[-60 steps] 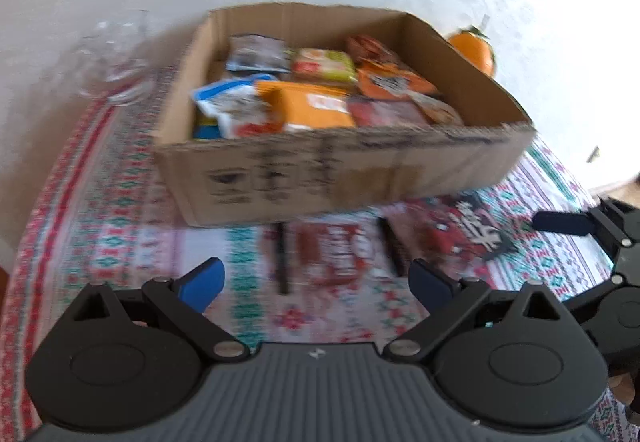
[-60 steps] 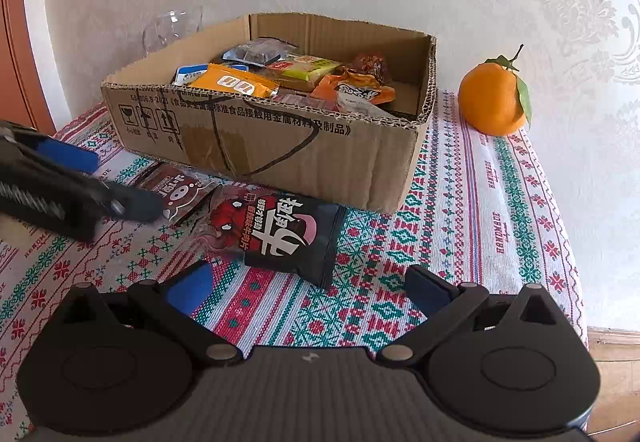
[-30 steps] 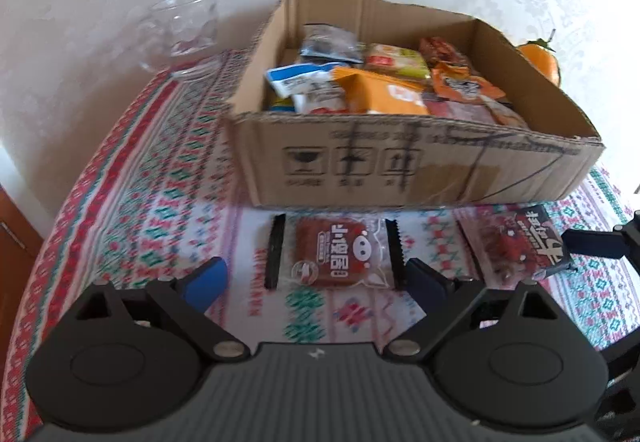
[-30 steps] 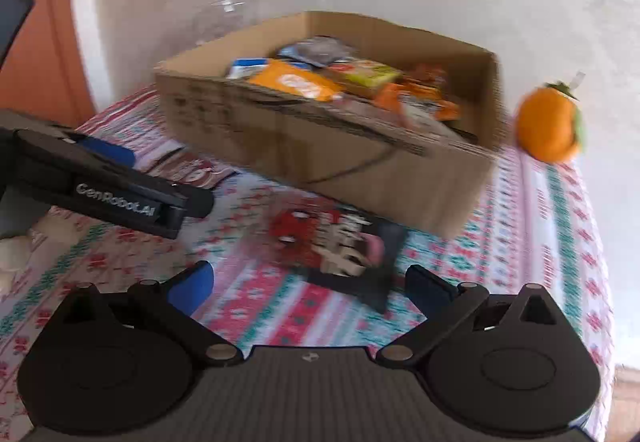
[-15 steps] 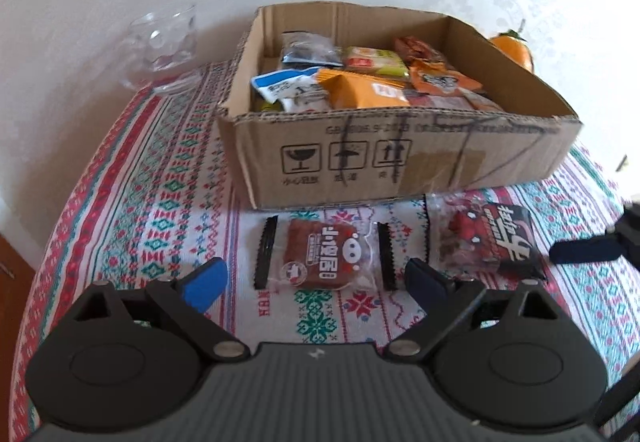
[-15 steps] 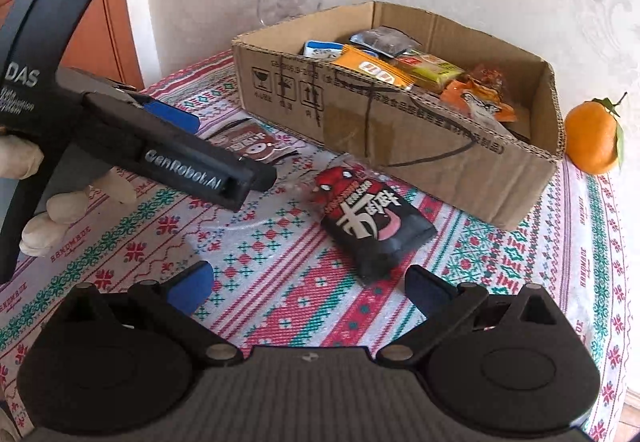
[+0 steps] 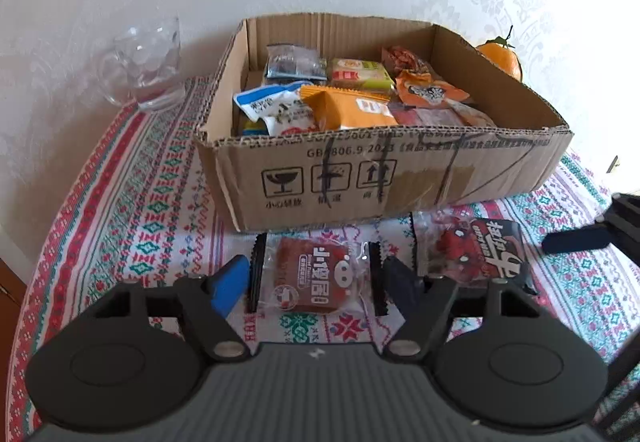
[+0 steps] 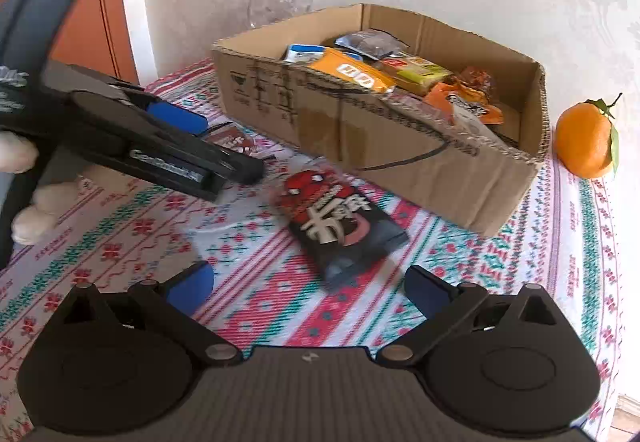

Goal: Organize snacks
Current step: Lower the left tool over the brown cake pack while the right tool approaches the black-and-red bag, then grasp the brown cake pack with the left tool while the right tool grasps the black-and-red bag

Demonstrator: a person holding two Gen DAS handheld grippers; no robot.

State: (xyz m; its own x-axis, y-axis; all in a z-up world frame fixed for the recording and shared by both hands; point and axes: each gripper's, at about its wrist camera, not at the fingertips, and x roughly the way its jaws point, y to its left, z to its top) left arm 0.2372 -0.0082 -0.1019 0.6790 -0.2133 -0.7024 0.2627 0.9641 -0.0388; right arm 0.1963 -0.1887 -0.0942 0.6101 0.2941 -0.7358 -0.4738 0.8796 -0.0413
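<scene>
Cardboard box (image 7: pixel 400 178) on the patterned cloth (image 7: pixel 132 210) is already carrying most snacks; two packets are lying outside, just in front of its wall; left gripper (image 7: pixel 314 282) is closing its jaws around the red pig-print packet (image 7: pixel 314 274), pads not yet pressing; right gripper (image 8: pixel 308 284) is hovering wide and empty before the black spider-print packet (image 8: pixel 340 222); both packets are awaiting boxing.

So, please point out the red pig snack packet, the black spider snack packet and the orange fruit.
red pig snack packet (image 7: pixel 314 276), left wrist view, middle of its printed face
black spider snack packet (image 8: pixel 340 224), right wrist view, white lettering at its middle
orange fruit (image 8: pixel 585 140), right wrist view, middle of its peel
</scene>
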